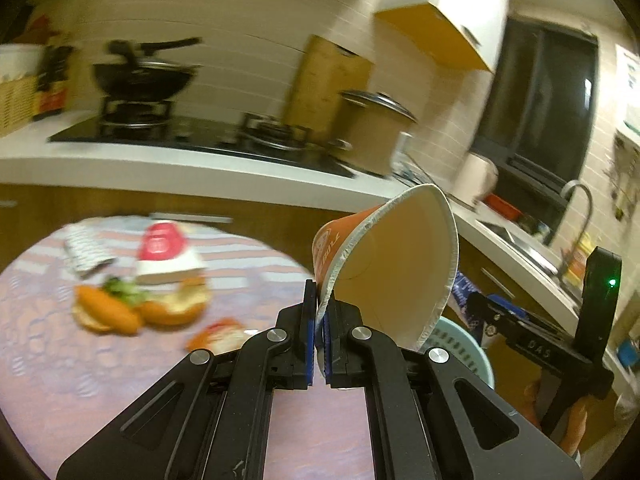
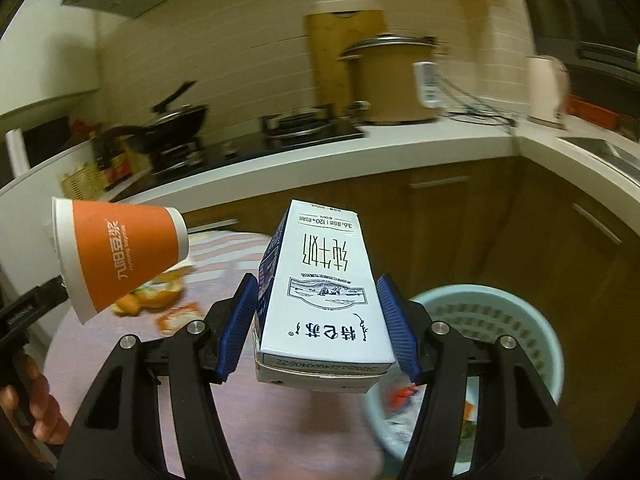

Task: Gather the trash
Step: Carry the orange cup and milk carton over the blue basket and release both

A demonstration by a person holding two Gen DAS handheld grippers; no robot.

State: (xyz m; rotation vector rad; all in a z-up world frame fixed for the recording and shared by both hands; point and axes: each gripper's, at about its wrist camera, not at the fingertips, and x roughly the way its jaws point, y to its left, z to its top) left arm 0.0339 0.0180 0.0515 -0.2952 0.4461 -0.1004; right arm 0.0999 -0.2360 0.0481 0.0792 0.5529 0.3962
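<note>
My left gripper (image 1: pixel 319 312) is shut on the rim of an orange paper cup (image 1: pixel 392 264), squashed and tilted, held above the round table's (image 1: pixel 48 360) right edge. The cup also shows in the right wrist view (image 2: pixel 120 252). My right gripper (image 2: pixel 316 320) is shut on a white and blue milk carton (image 2: pixel 324 292), held in the air between the table and a light blue bin (image 2: pixel 516 312). The bin holds some trash and also shows in the left wrist view (image 1: pixel 468 352).
On the table lie orange peels (image 1: pixel 108 312), a red and white box (image 1: pixel 168 256), a wrapper (image 1: pixel 218 336) and a patterned packet (image 1: pixel 86 248). Behind runs a kitchen counter (image 1: pixel 200 164) with a stove, wok, pot and sink.
</note>
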